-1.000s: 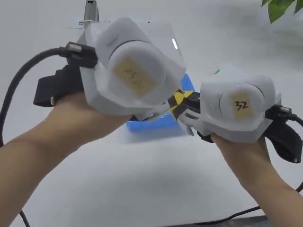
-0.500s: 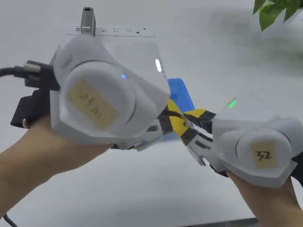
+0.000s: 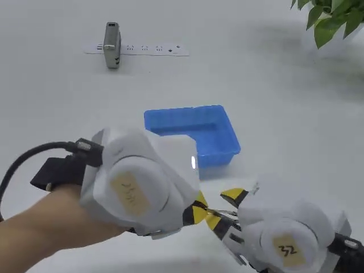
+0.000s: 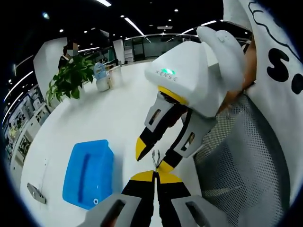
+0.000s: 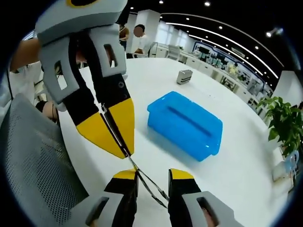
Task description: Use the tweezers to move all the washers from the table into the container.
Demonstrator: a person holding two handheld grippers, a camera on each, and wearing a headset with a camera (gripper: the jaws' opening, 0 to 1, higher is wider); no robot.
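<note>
The thin metal tweezers (image 3: pixel 219 214) are held between the two grippers near the table's front edge. My left gripper (image 4: pixel 156 177) is shut on one end of the tweezers (image 4: pixel 155 160); it sits at the lower left of the head view (image 3: pixel 199 207). Facing it, my right gripper (image 5: pixel 154 177) is open, and the tweezers (image 5: pixel 149 187) run slantwise through the gap between its yellow-tipped jaws. The blue container (image 3: pixel 187 114) sits on the white table just beyond both grippers, also seen in the right gripper view (image 5: pixel 184 123). I can make out no washer.
A white power strip with a grey adapter (image 3: pixel 112 37) lies at the far side of the table. A green plant (image 3: pixel 330 17) is at the far right. A grey mesh chair back (image 4: pixel 236 156) is close behind the grippers, at the near edge.
Both grippers have drawn back toward me from above the container, which is now uncovered. They still meet at the tweezers.
</note>
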